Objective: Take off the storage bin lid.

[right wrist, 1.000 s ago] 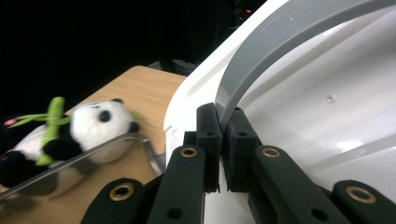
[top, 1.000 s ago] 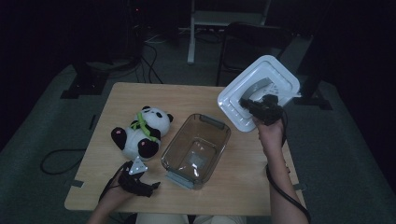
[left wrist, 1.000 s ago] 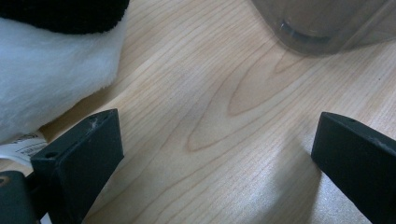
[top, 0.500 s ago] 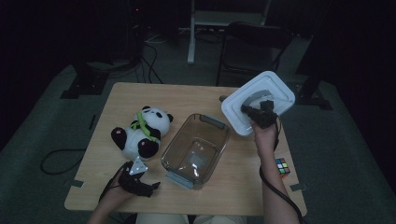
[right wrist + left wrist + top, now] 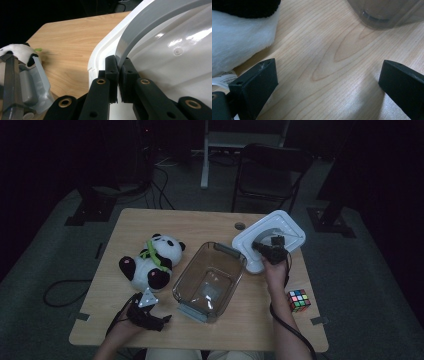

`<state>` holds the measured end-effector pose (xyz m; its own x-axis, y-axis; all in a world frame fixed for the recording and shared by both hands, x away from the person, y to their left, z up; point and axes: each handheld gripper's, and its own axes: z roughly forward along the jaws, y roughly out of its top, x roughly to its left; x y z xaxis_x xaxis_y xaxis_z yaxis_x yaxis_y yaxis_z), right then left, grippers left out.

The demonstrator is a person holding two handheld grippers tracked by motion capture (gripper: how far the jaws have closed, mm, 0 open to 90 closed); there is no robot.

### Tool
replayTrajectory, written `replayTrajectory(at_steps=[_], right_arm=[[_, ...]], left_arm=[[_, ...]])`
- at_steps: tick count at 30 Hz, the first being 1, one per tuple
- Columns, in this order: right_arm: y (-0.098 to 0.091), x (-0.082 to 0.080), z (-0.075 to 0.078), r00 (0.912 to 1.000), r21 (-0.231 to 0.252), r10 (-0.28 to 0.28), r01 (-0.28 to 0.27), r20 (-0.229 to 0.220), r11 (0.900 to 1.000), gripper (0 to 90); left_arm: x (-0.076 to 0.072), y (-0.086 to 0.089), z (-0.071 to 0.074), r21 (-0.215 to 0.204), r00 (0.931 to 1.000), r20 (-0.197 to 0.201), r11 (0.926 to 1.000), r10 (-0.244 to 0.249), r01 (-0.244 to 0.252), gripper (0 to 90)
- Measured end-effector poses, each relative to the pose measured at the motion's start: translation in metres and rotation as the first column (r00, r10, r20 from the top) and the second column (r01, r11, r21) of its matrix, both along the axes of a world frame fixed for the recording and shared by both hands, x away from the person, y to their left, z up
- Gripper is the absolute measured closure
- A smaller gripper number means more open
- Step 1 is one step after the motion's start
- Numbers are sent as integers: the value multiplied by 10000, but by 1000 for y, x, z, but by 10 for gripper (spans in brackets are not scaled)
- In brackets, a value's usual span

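Right claw (image 5: 119,72) grips white lid (image 5: 270,237) beside empty clear bin (image 5: 210,280).

1. The left hand-held gripper (image 5: 161,321) is black, topped by a grey three-cornered plate, with blocky matte jaws.
2. The right hand-held gripper (image 5: 119,65) is black, with brass-ringed holes.
3. A black cable (image 5: 292,332) trails toward 6 o'clock.
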<state>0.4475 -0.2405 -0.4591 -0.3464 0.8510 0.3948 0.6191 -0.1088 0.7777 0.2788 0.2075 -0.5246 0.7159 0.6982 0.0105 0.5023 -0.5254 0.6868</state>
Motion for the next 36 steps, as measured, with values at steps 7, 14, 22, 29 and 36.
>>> replayTrajectory(at_steps=[7, 14, 22, 29, 36], right_arm=[[6, 2, -15, 9996, 24, -41, 42, -285, 10000, 863], [5, 5, -29, 9974, 381, 2, 25, -716, 9993, 861], [1, 11, -43, 9913, 447, -89, 149, -1310, 9989, 841], [-5, 17, -52, 9846, 746, -181, 314, -1737, 9967, 802], [-6, 17, -56, 9791, 275, -322, 385, -2006, 9989, 726]], left_arm=[[0, 0, 0, 5, 10000, -2, 10000, 0, 0, 28], [0, 0, 0, 5, 10000, -4, 10000, 0, 0, 28], [0, 0, 0, 6, 10000, -4, 10000, 0, 0, 28], [0, 0, 0, 1, 10000, -4, 10000, 4, -4, 28], [0, 0, 0, 2, 10000, -3, 10000, -1, 1, 28]])
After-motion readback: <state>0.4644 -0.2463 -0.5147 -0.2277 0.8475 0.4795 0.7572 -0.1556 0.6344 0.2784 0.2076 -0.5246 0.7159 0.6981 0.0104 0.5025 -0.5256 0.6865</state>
